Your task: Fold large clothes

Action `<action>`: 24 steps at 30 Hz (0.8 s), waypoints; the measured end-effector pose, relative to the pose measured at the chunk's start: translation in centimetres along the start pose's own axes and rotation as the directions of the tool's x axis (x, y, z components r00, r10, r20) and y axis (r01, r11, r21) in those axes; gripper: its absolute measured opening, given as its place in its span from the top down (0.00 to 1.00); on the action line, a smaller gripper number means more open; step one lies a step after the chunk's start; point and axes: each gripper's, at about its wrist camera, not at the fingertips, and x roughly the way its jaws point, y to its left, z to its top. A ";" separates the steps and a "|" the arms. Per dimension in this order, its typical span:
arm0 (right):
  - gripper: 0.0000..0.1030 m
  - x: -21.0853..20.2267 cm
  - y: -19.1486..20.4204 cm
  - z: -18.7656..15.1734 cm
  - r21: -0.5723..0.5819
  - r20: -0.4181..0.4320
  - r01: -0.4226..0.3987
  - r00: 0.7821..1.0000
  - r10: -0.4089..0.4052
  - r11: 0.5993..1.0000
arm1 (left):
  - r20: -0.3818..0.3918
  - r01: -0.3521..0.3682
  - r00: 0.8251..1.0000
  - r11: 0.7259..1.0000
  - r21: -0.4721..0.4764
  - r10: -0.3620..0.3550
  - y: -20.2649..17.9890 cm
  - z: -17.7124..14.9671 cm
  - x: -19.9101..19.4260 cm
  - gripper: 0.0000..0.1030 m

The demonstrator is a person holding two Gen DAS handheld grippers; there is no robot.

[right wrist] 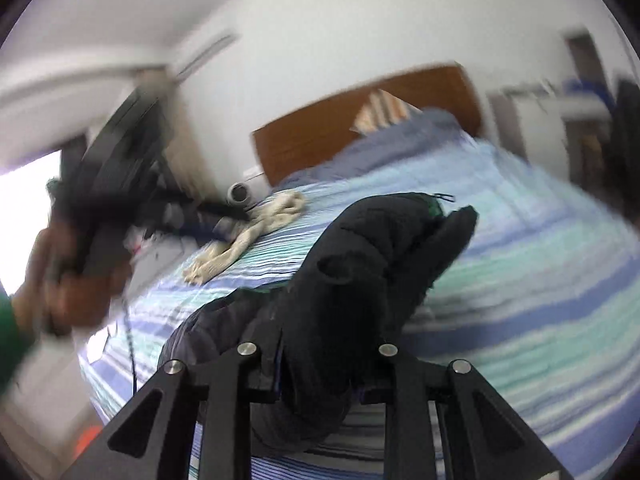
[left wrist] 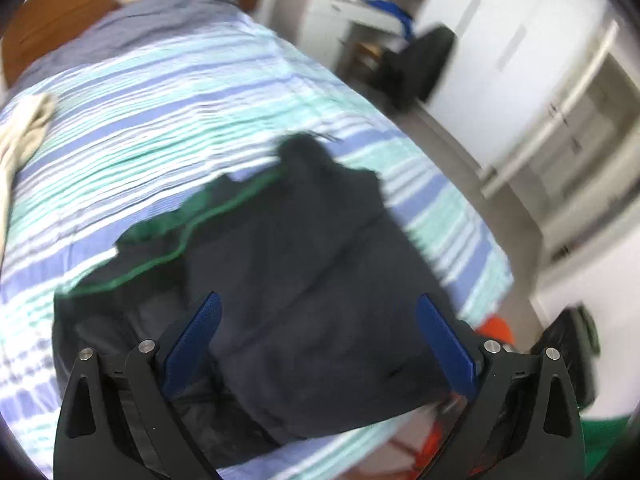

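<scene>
A large dark jacket with green lining (left wrist: 304,264) lies crumpled on the striped bedspread (left wrist: 168,120). In the left wrist view my left gripper (left wrist: 320,320) hovers above it, its blue pads (left wrist: 196,340) wide apart and pressing on nothing. In the right wrist view my right gripper (right wrist: 318,376) is shut on a bunched fold of the jacket (right wrist: 360,264), which rises off the bed (right wrist: 540,280) and hides the fingertips. The left gripper (right wrist: 108,200) shows blurred at the left of that view, raised in a person's hand (right wrist: 68,284).
A beige garment (right wrist: 248,232) lies near the far side of the bed, also in the left wrist view (left wrist: 24,136). A wooden headboard (right wrist: 320,136), a striped pillow (right wrist: 380,112) and a grey duvet (left wrist: 132,20) are at the head. White wardrobes (left wrist: 520,60) and floor lie to the right.
</scene>
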 end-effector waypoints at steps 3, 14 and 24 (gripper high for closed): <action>0.76 0.4 3.6 0.3 -0.123 -0.004 -0.042 0.999 0.042 0.992 | -0.039 -0.073 0.996 0.992 0.099 0.077 -2.4 0.8 0.3 0.05; 0.74 1.1 11.5 -1.8 -0.383 -0.042 -0.105 0.995 0.096 0.918 | -0.103 -0.399 0.906 0.910 0.113 0.410 0.8 -1.4 3.4 0.66; 0.45 0.4 4.2 1.2 -0.041 -0.104 -0.269 0.959 0.264 0.962 | -0.033 -0.313 0.950 0.945 -0.096 0.311 11.5 -5.4 -0.7 0.66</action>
